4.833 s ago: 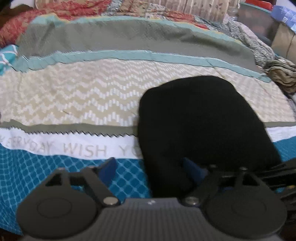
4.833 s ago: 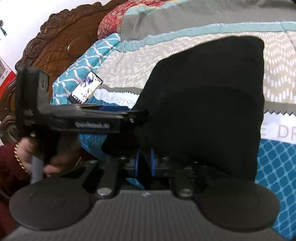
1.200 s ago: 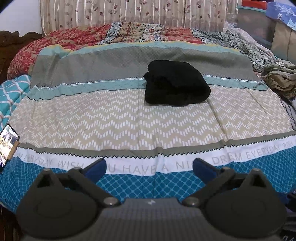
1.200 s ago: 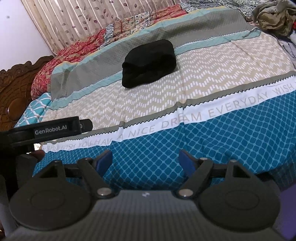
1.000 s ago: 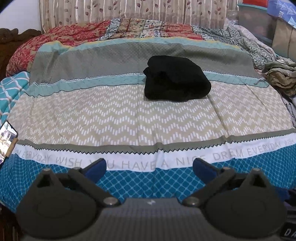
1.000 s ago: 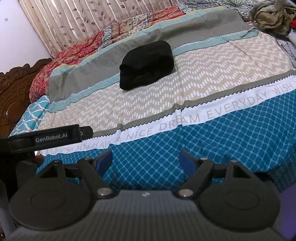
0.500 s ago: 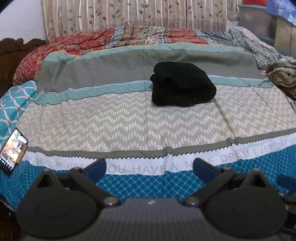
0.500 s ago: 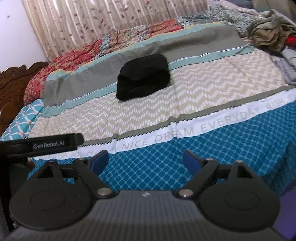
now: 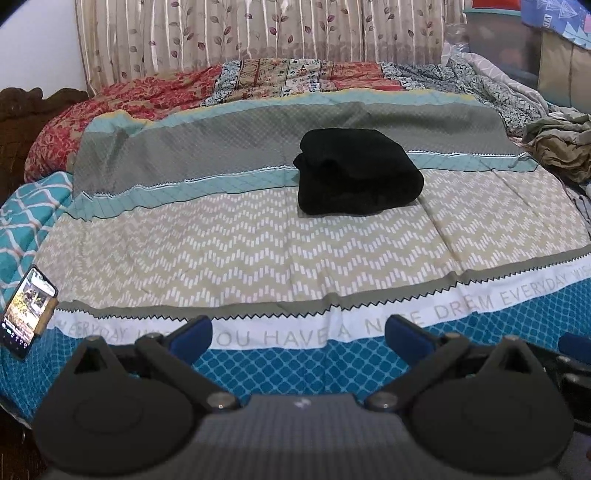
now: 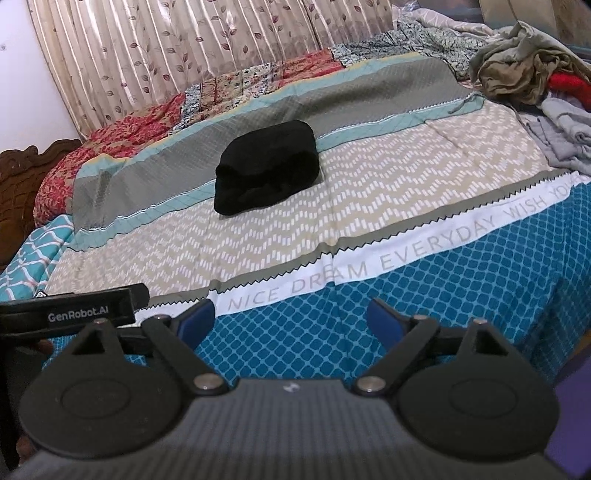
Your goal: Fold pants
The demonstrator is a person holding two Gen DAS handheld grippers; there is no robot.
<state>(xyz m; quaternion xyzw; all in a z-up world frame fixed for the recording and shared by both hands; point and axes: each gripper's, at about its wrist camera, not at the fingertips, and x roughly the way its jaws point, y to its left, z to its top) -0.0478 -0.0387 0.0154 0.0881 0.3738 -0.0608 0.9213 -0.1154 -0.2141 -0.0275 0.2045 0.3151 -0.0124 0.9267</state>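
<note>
The black pants lie folded into a compact bundle on the striped bedspread, toward the far middle of the bed. They also show in the right wrist view. My left gripper is open and empty, held back over the bed's near blue edge, far from the pants. My right gripper is open and empty, also back at the near edge. The left gripper's body shows at the left of the right wrist view.
A phone lies at the bed's near left corner. A heap of loose clothes sits at the far right. A carved wooden headboard is on the left, and curtains hang behind the bed.
Both grippers let go of the pants bundle and drew back to the near edge of the bed. In the last second both views rose and tilted slightly; the pants stay put.
</note>
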